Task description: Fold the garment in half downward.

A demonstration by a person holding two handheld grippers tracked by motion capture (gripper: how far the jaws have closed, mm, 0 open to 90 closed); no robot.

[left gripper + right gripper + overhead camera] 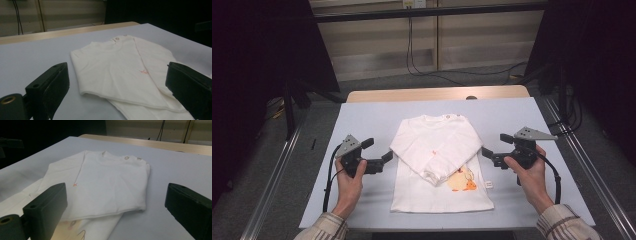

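Pale grey mat (362,120) over wooden table (437,93), white shirt (437,150) centred, dark room

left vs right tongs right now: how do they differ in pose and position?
The left tongs sit at the white shirt's left edge, pointing right; the right tongs sit at its right edge, pointing left. The grey plate on the right tongs rides higher in the high view than the one on the left tongs. Both are open, empty and aimed at the folded shirt.
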